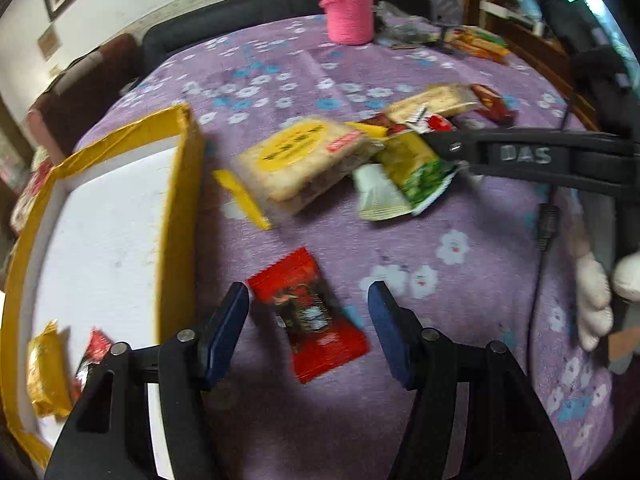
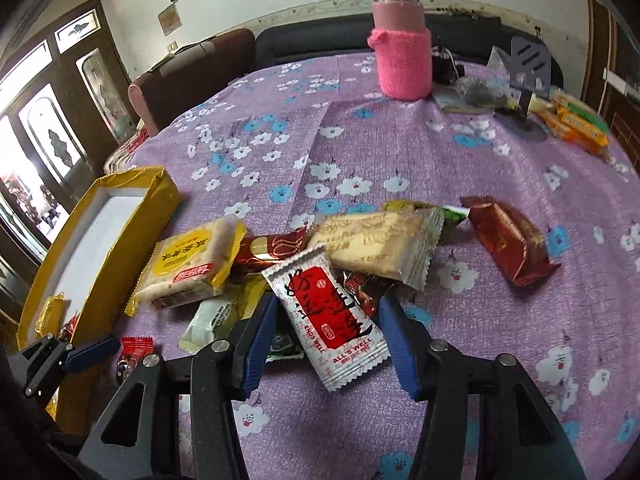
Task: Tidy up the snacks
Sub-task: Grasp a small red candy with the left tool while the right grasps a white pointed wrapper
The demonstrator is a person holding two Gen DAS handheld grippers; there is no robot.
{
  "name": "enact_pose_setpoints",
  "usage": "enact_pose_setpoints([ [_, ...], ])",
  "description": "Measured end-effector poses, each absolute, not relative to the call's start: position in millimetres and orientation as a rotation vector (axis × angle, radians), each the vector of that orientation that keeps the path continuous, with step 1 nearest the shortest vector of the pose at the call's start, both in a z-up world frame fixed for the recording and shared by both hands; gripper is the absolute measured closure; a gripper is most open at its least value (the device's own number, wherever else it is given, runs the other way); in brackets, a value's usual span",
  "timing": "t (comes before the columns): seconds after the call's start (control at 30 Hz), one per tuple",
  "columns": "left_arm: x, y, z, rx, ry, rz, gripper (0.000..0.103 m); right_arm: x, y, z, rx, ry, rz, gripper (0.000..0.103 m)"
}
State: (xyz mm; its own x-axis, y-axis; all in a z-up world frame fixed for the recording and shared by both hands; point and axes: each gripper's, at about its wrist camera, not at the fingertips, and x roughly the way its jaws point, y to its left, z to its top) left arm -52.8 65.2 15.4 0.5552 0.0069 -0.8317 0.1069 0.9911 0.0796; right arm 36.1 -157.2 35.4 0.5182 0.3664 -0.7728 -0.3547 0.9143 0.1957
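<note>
My left gripper (image 1: pixel 308 292) is open over a red snack packet (image 1: pixel 310 314) that lies on the purple cloth between its blue pads. To its left stands a yellow box (image 1: pixel 176 208) with a white floor, holding a yellow packet (image 1: pixel 44 372) and a red one (image 1: pixel 94 350). My right gripper (image 2: pixel 328 308) is open around a white and red packet (image 2: pixel 328 316) at the near edge of a snack pile. The pile holds a yellow-labelled cracker pack (image 2: pixel 188 268) and a beige biscuit pack (image 2: pixel 380 244). The right gripper also shows in the left wrist view (image 1: pixel 436 140), reaching into the pile.
A pink-sleeved flask (image 2: pixel 402 44) stands at the table's far side. A dark red packet (image 2: pixel 508 240) lies right of the pile. Orange and green packets (image 2: pixel 580 124) and a grey stand (image 2: pixel 524 92) sit at the far right. The yellow box (image 2: pixel 120 216) is at the left.
</note>
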Motion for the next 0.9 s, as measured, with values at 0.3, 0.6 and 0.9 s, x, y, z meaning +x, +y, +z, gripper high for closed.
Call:
enact_pose_setpoints([
  [0.3,-70.0,93.7,30.1,-0.013,0.926,-0.206,0.080,25.7,-171.7,28.2,0.097,0.982,0.466,0.091],
  [0.6,-63.1,82.3,22.2,0.153,0.956,-0.123,0.073,13.6,-177.3,36.5,0.124,0.955,0.488,0.091],
  [0.9,-60.4,49.7,16.7,0.211,0.959,-0.155,0.080,13.7,-180.9,39.9,0.142,0.944,0.488,0.091],
])
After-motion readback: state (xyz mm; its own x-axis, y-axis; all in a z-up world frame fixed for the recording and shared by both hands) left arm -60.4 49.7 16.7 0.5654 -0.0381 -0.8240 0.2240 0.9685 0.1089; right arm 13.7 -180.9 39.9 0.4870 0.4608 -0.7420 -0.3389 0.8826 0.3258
